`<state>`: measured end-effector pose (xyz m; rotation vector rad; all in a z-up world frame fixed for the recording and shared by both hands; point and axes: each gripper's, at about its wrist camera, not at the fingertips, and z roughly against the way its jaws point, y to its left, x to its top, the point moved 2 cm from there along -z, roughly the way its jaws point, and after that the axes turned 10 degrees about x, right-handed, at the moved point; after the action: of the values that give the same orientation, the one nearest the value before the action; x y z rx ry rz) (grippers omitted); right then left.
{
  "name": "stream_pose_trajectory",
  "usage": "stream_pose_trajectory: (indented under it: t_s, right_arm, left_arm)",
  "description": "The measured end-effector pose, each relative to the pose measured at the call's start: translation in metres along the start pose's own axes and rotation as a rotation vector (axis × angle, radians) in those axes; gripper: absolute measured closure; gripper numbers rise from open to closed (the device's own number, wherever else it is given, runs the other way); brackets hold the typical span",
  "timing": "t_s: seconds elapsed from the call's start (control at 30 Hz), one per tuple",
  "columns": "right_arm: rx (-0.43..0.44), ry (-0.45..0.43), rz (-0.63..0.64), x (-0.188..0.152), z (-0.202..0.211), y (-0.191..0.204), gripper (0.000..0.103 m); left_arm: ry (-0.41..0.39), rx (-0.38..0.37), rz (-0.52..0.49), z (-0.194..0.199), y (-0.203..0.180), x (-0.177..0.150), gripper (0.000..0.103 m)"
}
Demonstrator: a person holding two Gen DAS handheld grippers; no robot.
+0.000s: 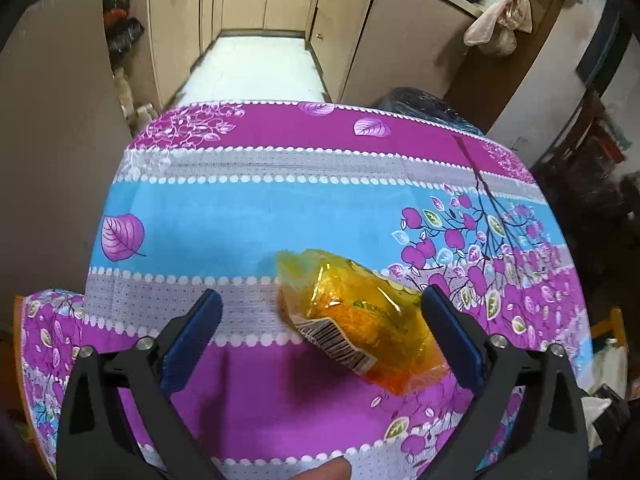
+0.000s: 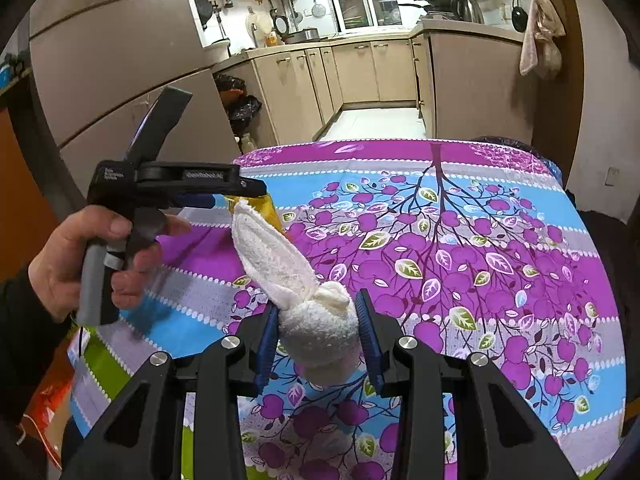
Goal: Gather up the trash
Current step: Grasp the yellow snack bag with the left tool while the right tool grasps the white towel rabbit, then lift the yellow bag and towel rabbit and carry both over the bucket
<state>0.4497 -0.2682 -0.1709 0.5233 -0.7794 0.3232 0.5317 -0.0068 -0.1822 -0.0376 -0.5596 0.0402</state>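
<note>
A crumpled yellow plastic wrapper [image 1: 360,312] with a barcode lies on the flowered tablecloth [image 1: 240,208]. My left gripper [image 1: 320,294] stands wide open over it; the wrapper sits between the blue pads [image 1: 192,336], close to the right-hand one, and is not squeezed. In the right wrist view my right gripper [image 2: 318,302] is shut on a rolled white cloth [image 2: 320,332], whose loose end sticks up and forward. Beyond the cloth, a hand [image 2: 80,256] holds the left gripper [image 2: 248,196] above the yellow wrapper [image 2: 264,208], which is mostly hidden.
A black bin bag [image 1: 424,108] stands just past the table's far edge. Beige kitchen cabinets [image 2: 360,72] line the room behind. Wooden chair parts show at the table's left [image 1: 18,320] and right [image 1: 612,324] sides. The tablecloth [image 2: 480,240] spreads to the right.
</note>
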Motion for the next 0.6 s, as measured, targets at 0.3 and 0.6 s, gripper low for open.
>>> stream_pose_trajectory:
  t_s: [0.3,0.6]
  right_arm:
    - [-0.006,-0.025,-0.008,0.003,0.005,0.002,0.065]
    - [-0.097,-0.094,-0.020,0.000,0.024,-0.001,0.065]
  left_arm:
    - [-0.056,-0.054,-0.015,-0.004,-0.023,-0.015,0.016]
    - [-0.129,-0.093,-0.068,0.016,-0.042,-0.034,0.069]
